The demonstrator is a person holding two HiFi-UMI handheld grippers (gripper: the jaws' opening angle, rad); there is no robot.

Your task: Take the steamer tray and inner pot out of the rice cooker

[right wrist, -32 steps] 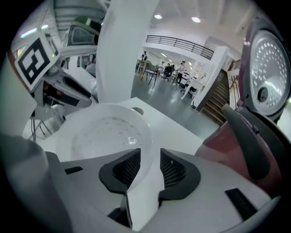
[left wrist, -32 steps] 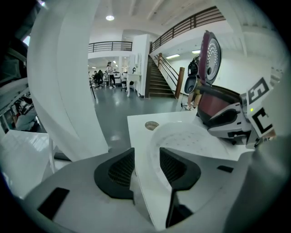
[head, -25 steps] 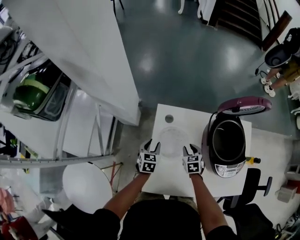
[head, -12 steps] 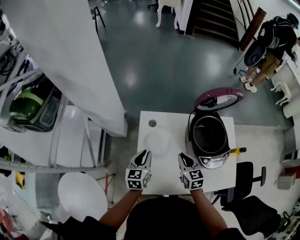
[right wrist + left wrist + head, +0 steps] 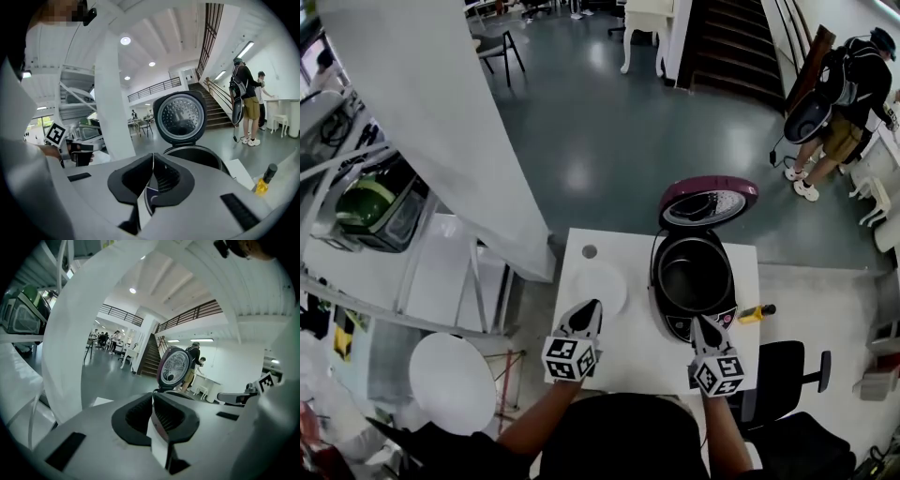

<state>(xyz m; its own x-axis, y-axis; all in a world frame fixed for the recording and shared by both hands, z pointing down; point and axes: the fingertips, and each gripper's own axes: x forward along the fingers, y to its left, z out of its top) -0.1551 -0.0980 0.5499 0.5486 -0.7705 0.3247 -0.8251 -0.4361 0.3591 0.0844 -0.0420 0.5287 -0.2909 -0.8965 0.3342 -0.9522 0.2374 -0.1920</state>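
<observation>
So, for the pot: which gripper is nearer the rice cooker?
The right gripper, at the rice cooker's front; the left gripper is by the white tray.

On the table (image 5: 628, 361), at right: rice cooker (image 5: 673, 319), inner pot (image 5: 689, 272) inside, lid (image 5: 708, 202) raised behind. Left of it, apart: steamer tray (image 5: 600, 286). Just right: small bottle (image 5: 755, 314).

Head view: from well above, steeply down onto white table (image 5: 628, 349), rice cooker (image 5: 692, 281) mid-frame. Left gripper view: mounted just behind left gripper (image 5: 152, 398), about level, cooker's raised lid (image 5: 173, 367) ahead, slightly right. Right gripper view: same mount on right gripper (image 5: 152, 157), lid nearer, dead ahead. All three share cooker, lid, staircase (image 5: 731, 52).
</observation>
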